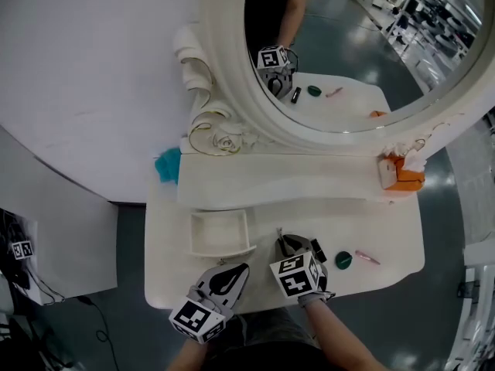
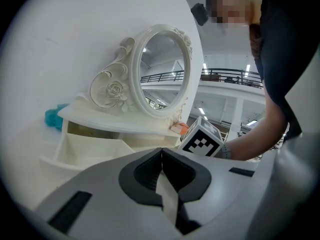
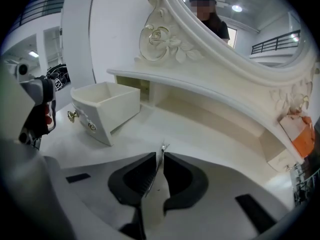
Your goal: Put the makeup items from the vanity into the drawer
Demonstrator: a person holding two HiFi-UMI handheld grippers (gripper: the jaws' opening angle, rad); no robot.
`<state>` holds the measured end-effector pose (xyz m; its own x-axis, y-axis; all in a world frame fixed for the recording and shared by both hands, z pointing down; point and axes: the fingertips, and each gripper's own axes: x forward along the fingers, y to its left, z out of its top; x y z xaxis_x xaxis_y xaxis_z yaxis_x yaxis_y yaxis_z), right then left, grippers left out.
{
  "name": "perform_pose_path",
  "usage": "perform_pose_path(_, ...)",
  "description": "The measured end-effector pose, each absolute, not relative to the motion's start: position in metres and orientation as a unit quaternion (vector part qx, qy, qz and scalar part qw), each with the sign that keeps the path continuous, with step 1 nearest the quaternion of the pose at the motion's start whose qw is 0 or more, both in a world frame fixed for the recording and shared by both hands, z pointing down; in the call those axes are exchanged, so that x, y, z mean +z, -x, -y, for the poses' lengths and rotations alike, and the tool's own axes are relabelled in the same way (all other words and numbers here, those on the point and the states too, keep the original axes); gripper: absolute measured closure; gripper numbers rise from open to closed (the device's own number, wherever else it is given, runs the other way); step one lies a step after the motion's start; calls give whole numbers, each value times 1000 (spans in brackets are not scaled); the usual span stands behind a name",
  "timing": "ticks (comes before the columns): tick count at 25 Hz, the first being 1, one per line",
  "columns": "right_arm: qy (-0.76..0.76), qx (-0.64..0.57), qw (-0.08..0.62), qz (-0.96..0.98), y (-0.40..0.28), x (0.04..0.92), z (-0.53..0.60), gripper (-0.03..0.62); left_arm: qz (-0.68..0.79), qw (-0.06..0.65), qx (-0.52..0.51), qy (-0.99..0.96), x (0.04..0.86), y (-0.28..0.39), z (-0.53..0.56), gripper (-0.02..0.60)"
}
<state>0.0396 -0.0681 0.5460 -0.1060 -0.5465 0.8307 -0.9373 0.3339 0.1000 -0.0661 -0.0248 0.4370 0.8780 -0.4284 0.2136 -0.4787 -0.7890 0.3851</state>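
The small white drawer (image 1: 220, 233) stands pulled out and open on the vanity top (image 1: 387, 230), left of centre. My right gripper (image 1: 285, 243) sits just right of it, shut on a thin metal makeup tool (image 3: 162, 149) whose tip pokes out beyond the pads. Right of that gripper lie a black item (image 1: 319, 255), a green round item (image 1: 343, 260) and a pink stick (image 1: 366, 257). My left gripper (image 1: 235, 270) hovers at the front edge below the drawer (image 2: 82, 149), jaws shut with nothing between them.
A large oval mirror (image 1: 348, 45) in an ornate white frame rises behind a raised shelf (image 1: 278, 180). An orange and white box (image 1: 402, 174) sits at the shelf's right end, a teal object (image 1: 167, 165) at its left. Grey floor surrounds the vanity.
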Motion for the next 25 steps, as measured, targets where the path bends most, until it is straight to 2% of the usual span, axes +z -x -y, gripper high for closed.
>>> perform_pose_path(6, -511, 229, 420, 714, -37, 547, 68, 562, 231, 220, 54, -946, 436, 71, 29, 568)
perform_pose_path(12, -524, 254, 363, 727, -32, 527, 68, 565, 234, 219, 53, -946, 435, 81, 33, 568)
perform_pose_path(25, -474, 194, 304, 804, 38, 451, 93, 563, 271, 218, 44, -937, 435, 106, 45, 568)
